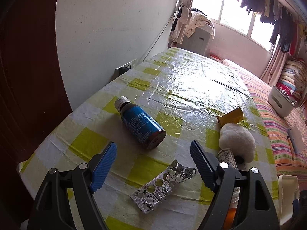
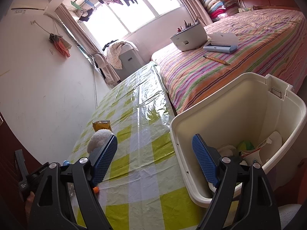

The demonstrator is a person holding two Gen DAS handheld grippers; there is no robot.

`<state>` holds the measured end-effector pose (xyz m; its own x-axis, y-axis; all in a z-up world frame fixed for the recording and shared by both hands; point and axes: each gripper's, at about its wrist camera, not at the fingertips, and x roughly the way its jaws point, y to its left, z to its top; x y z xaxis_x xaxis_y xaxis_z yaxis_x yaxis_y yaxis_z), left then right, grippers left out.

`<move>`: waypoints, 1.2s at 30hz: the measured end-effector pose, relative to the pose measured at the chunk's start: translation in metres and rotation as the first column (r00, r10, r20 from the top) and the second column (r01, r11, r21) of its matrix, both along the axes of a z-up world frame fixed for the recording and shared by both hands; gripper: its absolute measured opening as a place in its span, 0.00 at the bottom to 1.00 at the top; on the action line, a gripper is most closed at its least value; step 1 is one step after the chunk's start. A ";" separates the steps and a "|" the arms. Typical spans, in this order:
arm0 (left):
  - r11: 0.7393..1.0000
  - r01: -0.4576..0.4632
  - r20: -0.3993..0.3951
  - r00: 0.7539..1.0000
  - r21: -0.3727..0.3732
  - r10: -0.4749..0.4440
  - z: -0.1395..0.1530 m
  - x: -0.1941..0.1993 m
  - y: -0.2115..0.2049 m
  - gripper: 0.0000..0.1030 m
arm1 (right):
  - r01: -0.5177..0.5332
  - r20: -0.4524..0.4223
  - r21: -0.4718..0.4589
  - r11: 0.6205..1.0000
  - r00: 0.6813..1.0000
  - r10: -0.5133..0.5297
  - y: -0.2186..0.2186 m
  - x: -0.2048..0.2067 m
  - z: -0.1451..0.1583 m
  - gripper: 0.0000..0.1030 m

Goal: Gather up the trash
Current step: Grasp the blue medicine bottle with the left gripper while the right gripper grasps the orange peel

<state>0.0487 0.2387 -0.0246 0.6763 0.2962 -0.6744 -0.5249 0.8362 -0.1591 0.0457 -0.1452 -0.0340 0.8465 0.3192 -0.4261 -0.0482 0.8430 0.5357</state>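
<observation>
Several bits of trash are left on the table [image 1: 191, 80], so here's how I'd play this pick. Going left to right in the left wrist view: a brown medicine bottle [image 1: 141, 123] with a blue label lies on its side, cap pointing at the wall; a used foil blister pack [image 1: 163, 184] lies flat just in front of the left gripper [image 1: 153, 163]; then a white fluffy ball [image 1: 237, 140] with a crumpled yellow wrapper [image 1: 230, 117] right behind it. There's also a small labelled tube [image 1: 227, 157] tucked behind the right finger, half hidden.

The left jaws are wide open with nothing in them, pointing down between the bottle and the blister pack. The bottle looks like the easier grab: come across its body, not along it, or it'll roll. The blister pack is flat and thin, so one finger would need to scrape under an edge.

The right gripper [image 2: 154, 161] is open and empty too, hanging over the table edge beside the white bin [image 2: 191, 172], which already has some rubbish in the bottom.
</observation>
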 end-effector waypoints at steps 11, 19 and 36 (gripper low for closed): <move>0.971 -0.204 -0.178 0.967 -0.122 0.181 -0.010 0.057 0.041 0.74 | -0.026 -0.014 -0.011 1.000 1.000 0.026 0.010 0.003 -0.003 0.77; 0.960 -0.235 -0.227 0.953 -0.150 0.198 -0.033 0.071 0.054 0.74 | -0.036 -0.031 -0.008 0.999 0.999 0.035 0.010 0.006 -0.006 0.77; 0.977 -0.114 -0.167 0.982 -0.182 0.083 -0.040 0.071 0.068 0.45 | -0.331 -0.094 -0.099 0.939 0.942 0.322 0.095 0.032 -0.007 0.77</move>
<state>0.1194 0.3072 -0.0645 0.5310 0.2120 -0.8204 -0.6344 0.7414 -0.2190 0.0773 -0.0507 -0.0412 0.6676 0.5192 -0.5336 -0.2938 0.8423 0.4519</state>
